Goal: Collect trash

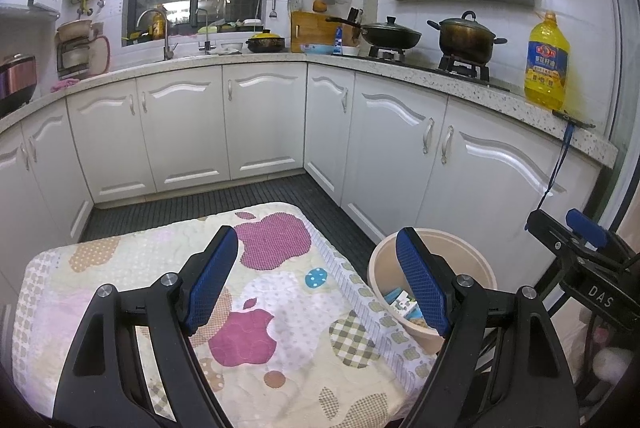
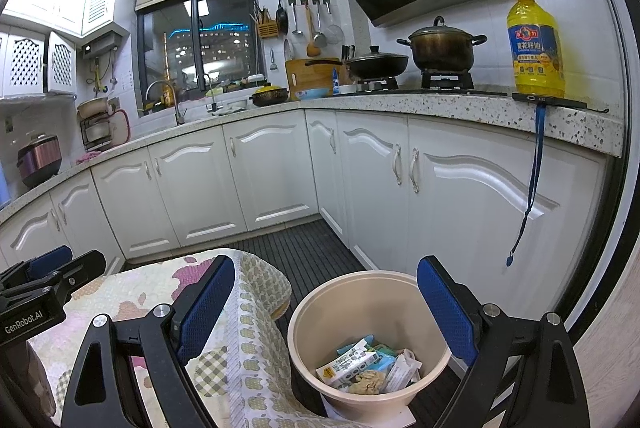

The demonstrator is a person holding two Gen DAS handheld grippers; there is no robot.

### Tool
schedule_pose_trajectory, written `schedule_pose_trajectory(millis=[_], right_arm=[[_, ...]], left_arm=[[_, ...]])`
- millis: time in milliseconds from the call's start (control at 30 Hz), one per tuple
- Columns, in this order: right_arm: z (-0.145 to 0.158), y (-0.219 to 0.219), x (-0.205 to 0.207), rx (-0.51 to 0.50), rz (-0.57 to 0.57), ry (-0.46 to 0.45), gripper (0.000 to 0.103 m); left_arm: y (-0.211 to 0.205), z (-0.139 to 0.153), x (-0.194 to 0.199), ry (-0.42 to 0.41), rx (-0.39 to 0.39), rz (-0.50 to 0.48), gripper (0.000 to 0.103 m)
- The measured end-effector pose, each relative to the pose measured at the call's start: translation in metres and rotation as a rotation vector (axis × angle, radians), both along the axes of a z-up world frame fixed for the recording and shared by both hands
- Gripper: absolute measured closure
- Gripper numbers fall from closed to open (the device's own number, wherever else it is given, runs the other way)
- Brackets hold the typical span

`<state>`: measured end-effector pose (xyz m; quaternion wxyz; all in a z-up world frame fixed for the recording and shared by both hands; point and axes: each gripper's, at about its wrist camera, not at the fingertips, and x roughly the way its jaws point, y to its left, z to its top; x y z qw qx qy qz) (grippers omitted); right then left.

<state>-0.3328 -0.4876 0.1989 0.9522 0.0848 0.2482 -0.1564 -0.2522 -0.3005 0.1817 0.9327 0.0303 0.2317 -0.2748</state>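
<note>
A tall yellow plastic oil bottle (image 2: 535,45) stands at two o'clock; a dark lidded metal pot (image 2: 442,47) sits at twelve, left of it.

Surface materials

Quilted cloth cover (image 1: 280,292); smooth matt plastic bin (image 2: 360,292); glossy cabinet doors (image 1: 180,131); speckled stone counter (image 2: 440,107).

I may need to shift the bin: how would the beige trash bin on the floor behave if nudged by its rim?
The beige trash bin looks like thin plastic, so probably light. It holds only a shallow layer of wrappers, adding little weight. A rim push might tip it rather than slide it, especially on the ribbed floor mat.
</note>
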Motion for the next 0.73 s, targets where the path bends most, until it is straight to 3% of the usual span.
schedule_pose_trajectory(millis=[733], right_arm=[[-0.0101,0.0006,0.0092,-0.002,0.022,0.031,0.012]], left_arm=[[0.0025,-0.0101,0.0011,0.007,0.006,-0.009,0.022]])
